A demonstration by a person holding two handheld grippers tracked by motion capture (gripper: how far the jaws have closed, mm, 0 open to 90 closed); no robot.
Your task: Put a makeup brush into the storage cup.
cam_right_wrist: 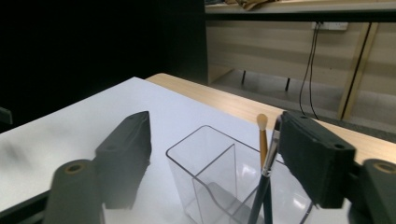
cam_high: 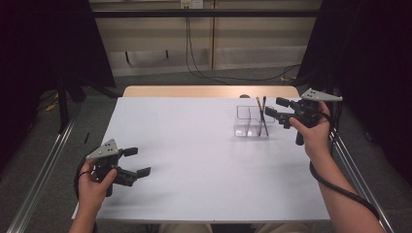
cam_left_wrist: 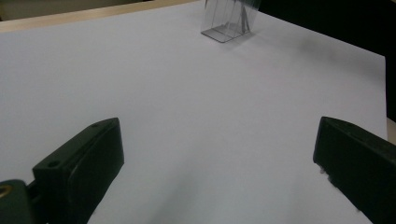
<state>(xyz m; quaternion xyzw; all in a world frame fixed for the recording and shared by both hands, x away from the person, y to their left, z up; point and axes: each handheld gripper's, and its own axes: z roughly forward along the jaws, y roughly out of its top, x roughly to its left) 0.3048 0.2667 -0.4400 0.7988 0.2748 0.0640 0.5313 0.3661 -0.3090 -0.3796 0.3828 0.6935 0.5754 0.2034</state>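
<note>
The brushes [cam_high: 262,115] stand in the clear organiser [cam_high: 250,121], which sits at the far right of the table [cam_high: 194,160], directly below and ahead of my right tool [cam_high: 272,112] and well apart from my left tool [cam_high: 137,163].

Left tool: I hold it low over the near left of the table with its jaws spread wide and nothing between them. In the left gripper view the organiser [cam_left_wrist: 226,21] lies far ahead, slightly right of the jaw line. I judge this tool idle; keep it parked clear of the work.

Right tool: its jaws stand well apart above the organiser [cam_right_wrist: 219,182], and I judge the step in hand to be the release of a brush into the compartment. In the right gripper view the dark-handled brush [cam_right_wrist: 266,182] leans just beside, possibly touching, the inner face of the right-hand jaw; I cannot tell whether there is contact. To do the step well:
1. Keep the jaws wide.
2. Withdraw upward and back along the handle line, not sideways, so the jaw does not drag the brush or tip the light organiser.
3. Confirm both brushes stay leaning inside the same compartment.

Appearance: the organiser is transparent, rectangular, with an inner divider. One brush has a dark handle and metal ferrule; the other brush [cam_right_wrist: 262,135] has a light wooden handle and a pale rounded tip. Both are slim, upright and tilted slightly.
</note>
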